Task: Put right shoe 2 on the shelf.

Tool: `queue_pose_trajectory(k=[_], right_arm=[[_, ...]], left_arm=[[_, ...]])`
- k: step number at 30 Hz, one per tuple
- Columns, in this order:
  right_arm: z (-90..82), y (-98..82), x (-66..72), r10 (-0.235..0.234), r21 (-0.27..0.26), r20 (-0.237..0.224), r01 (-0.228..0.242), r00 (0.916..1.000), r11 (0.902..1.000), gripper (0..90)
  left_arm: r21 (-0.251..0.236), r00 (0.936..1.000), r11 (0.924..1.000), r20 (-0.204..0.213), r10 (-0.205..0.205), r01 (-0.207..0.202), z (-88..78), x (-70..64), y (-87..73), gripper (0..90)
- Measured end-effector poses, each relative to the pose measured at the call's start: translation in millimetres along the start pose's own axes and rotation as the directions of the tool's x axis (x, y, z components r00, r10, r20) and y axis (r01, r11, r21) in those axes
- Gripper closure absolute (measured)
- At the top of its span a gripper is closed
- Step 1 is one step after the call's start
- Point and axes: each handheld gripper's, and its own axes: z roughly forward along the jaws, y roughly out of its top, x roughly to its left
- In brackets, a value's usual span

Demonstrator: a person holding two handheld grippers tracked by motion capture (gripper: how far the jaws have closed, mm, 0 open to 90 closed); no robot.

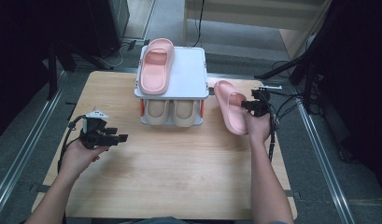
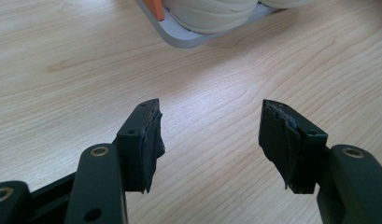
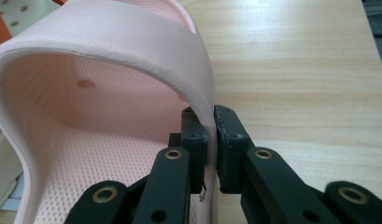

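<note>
high view: fixed above the person's side, facing forward and down over the whole tabletop [image 1: 179,177]. left gripper view: low, close over bare wood, facing the grey rack [image 2: 188,39], which the high view shares. right gripper view: tight against the pink slipper [image 3: 109,93], also seen from above.

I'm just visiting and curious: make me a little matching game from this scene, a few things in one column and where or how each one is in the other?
Things:
1. pink slipper on rack
2. beige slippers
3. held pink slipper
4. left gripper

States:
A. jaws open, holding nothing
B. on the rack's lower shelf
C. strap pinched by the right gripper
D. lying on the white top shelf

Pairs: 1-D, 2-B, 3-C, 4-A
</note>
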Motion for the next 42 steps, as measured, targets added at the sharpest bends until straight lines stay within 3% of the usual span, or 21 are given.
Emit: queue_pose_trajectory(k=[7,14,19,32,42], right_arm=[[-12.1,24.2,15.6,-0.053,-0.004,-0.007,0.053,0.9986,0.9986,84.2],[-20.1,43.9,23.7,-0.055,0.016,-0.020,0.055,0.9983,0.9984,83.7],[-28.0,63.9,32.1,-0.081,0.041,-0.023,0.082,0.9964,0.9958,83.4],[-52.1,102.7,50.7,-0.094,0.021,-0.036,0.094,0.9950,0.9953,82.8],[-51.4,126.5,84.7,-0.148,0.019,-0.025,0.149,0.9887,0.9887,81.1]], left_arm=[[-0.001,0.9998,0.9998,0.005,-0.020,0.020,-2.1,3.5,-0.9,39.3],[0.007,0.9997,0.9998,0.013,-0.019,0.019,-0.5,3.3,-1.5,39.2],[0.015,0.9998,0.9998,0.016,-0.013,0.013,1.2,2.7,-1.7,39.2],[0.010,0.9997,0.9998,0.021,-0.015,0.015,0.5,3.4,-1.3,39.2],[0.007,0.9992,0.9998,0.037,-0.017,0.017,0.6,2.2,-0.9,39.3]])
